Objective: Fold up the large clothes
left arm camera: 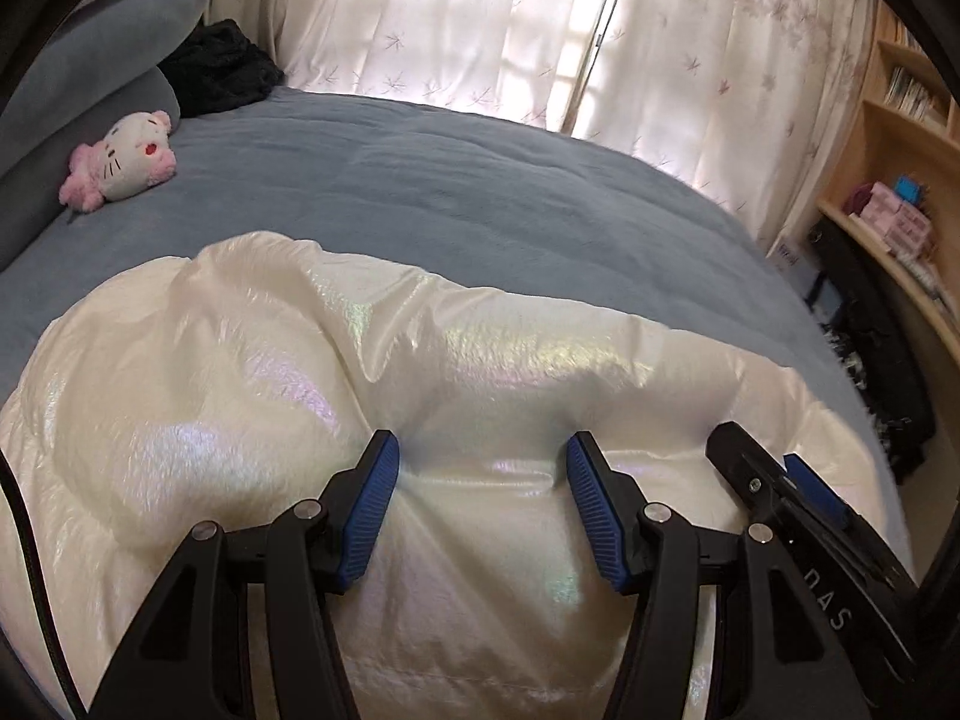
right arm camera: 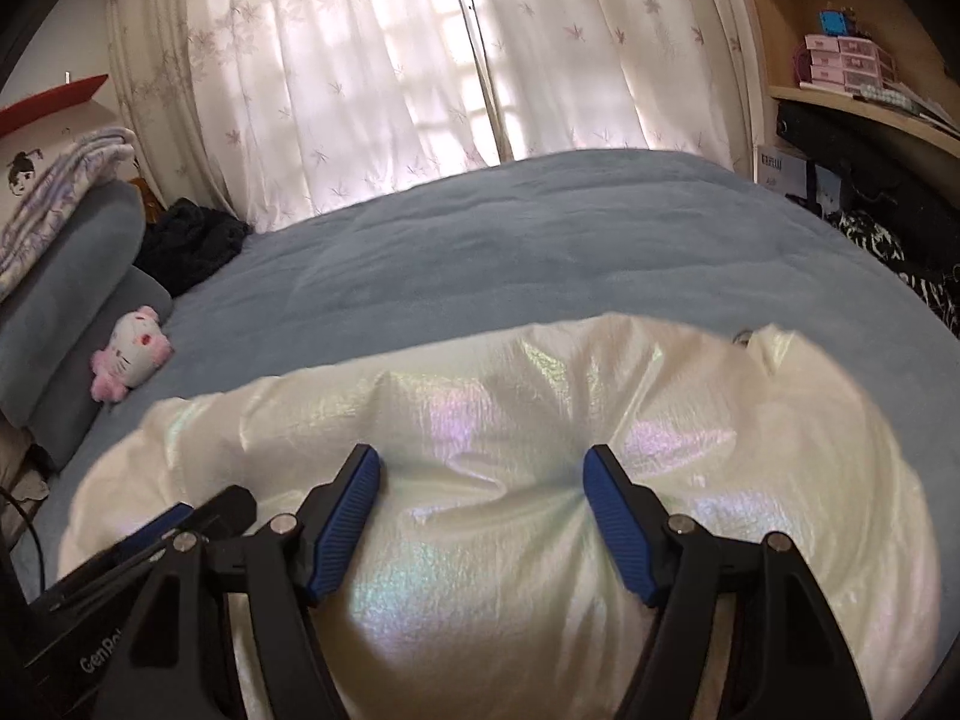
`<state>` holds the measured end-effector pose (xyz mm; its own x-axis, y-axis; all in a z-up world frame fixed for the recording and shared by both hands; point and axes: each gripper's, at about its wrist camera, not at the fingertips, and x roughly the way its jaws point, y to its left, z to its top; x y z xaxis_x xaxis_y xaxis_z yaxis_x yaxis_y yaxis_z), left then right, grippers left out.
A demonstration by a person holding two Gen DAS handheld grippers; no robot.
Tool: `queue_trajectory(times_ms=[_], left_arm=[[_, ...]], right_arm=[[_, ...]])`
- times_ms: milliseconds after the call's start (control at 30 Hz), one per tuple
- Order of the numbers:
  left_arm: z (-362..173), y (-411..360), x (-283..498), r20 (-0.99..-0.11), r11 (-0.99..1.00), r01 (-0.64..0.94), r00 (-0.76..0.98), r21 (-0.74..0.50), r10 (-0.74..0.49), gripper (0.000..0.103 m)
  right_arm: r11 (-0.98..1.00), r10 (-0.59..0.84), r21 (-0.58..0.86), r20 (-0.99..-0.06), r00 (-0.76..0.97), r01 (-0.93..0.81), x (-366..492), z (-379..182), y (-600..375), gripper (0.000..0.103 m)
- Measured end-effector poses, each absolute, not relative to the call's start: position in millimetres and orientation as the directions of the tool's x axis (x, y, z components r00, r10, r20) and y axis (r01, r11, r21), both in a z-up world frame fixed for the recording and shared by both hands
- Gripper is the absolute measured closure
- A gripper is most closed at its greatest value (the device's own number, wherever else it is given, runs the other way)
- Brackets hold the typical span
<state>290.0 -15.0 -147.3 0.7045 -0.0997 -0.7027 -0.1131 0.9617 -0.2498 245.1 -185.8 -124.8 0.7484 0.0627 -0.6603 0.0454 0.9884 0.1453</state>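
Jacket (left arm camera: 420, 420): slick, puffy — may slip and spring open on the bed (left arm camera: 480, 180).
Left gripper (left arm camera: 483, 468): wide, empty.
Right gripper (right arm camera: 483, 480): wide, empty.

A home bedroom is shown. A bed (left arm camera: 480, 180) covered in blue, a plush toy (left arm camera: 123, 159) by the pillows (right arm camera: 72, 276), flowered curtains (right arm camera: 360, 72) and wooden shelves (right arm camera: 840, 30) are seen.

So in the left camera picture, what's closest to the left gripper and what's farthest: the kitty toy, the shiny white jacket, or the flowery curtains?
1. Shiny white puffy jacket, right under the left gripper.
2. Pink-and-white plush kitty toy, up left on the blue bed.
3. White flowery curtains, behind the bed.
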Motion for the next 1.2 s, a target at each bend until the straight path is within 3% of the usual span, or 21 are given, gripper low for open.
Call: queue_trajectory(times_ms=[367, 1200], left_arm=[[-176.1, -16.0, 323.4, -0.716, 0.967, -0.165, 0.698, -0.196, -0.026, 0.047], [-205.4, -21.5, 314.7, -0.669, 0.972, -0.158, 0.743, -0.172, 0.002, 0.048]], right_arm=[[0.997, -0.043, 0.021, -0.681, 0.731, 0.078, 271.9, -164.4, -174.2, 0.029], [0.996, -0.045, 0.027, -0.674, 0.738, 0.085, 273.1, -188.0, -178.1, 0.028]])
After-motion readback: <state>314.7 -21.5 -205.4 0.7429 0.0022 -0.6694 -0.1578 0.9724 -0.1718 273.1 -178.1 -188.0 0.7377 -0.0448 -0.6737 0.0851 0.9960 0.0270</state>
